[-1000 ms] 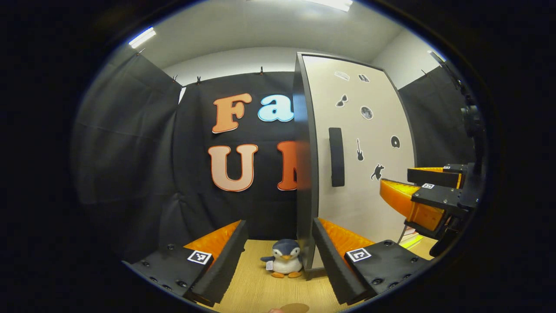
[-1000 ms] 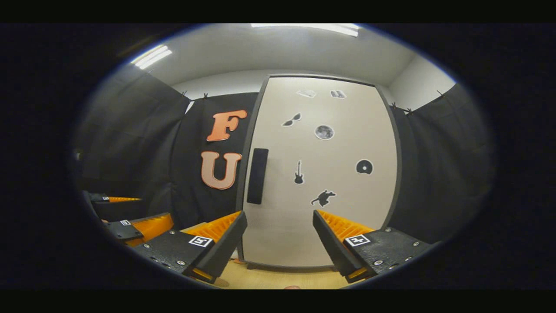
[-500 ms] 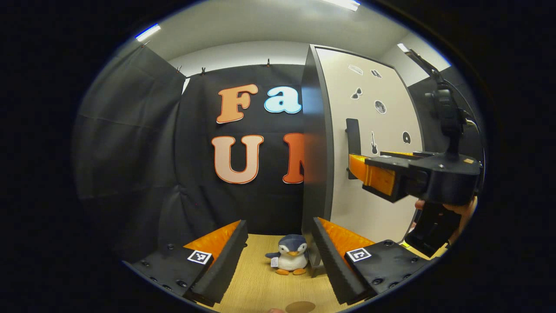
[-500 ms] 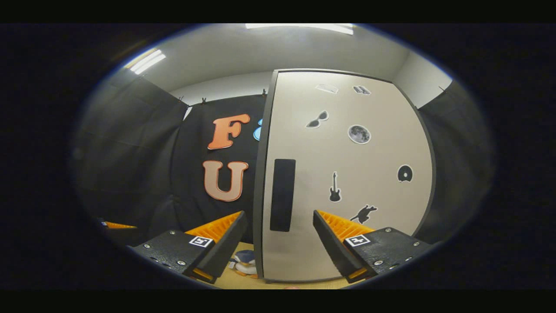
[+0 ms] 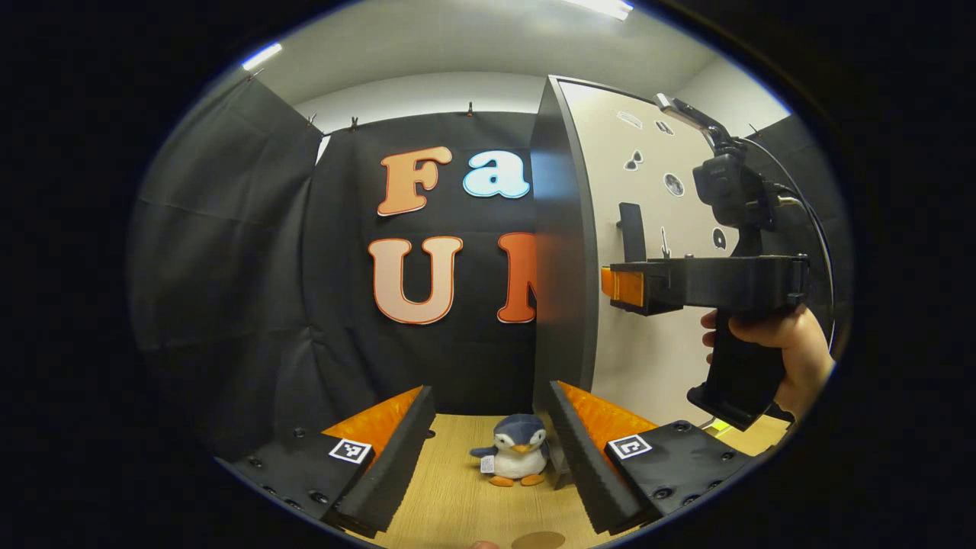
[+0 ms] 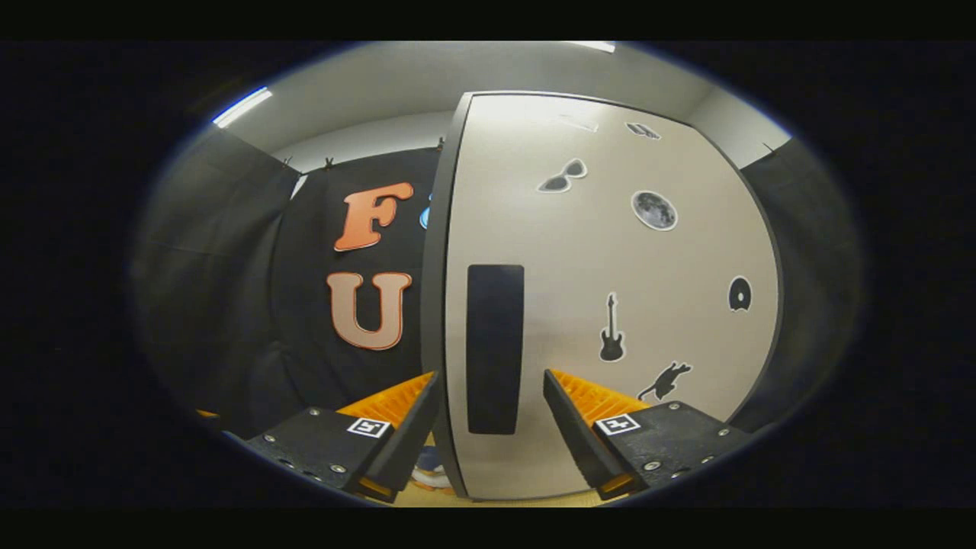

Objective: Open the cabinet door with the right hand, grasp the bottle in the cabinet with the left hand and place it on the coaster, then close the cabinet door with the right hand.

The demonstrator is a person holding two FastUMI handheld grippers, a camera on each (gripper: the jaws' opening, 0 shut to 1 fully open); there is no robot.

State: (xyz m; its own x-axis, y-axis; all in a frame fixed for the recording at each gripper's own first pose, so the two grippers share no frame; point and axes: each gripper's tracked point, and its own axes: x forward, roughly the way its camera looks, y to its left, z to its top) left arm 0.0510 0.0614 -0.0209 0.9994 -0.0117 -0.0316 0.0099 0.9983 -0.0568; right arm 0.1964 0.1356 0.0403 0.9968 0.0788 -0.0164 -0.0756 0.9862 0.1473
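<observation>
A tall cabinet with a beige door (image 6: 610, 252) carrying small black stickers stands on the wooden table (image 5: 457, 503). The door is shut and hides the cabinet's inside. Its black vertical handle (image 6: 494, 347) sits near the door's left edge. My right gripper (image 6: 492, 438) is open, one finger on each side of the handle's lower part, close to the door. In the left gripper view a hand (image 5: 793, 358) holds the right gripper (image 5: 610, 284) level at the handle (image 5: 631, 229). My left gripper (image 5: 492, 450) is open and empty, low over the table. A round brown coaster (image 5: 537, 540) lies at the near edge.
A small penguin plush (image 5: 516, 457) stands on the table by the cabinet's front left corner, just beyond my left fingers. The cabinet's dark side panel (image 5: 560, 252) faces my left gripper. Black cloth closes the back and left.
My right gripper has moved forward and up to the door, so the handle now lies between its open fingers. The left gripper has barely shifted. The door has stayed shut.
</observation>
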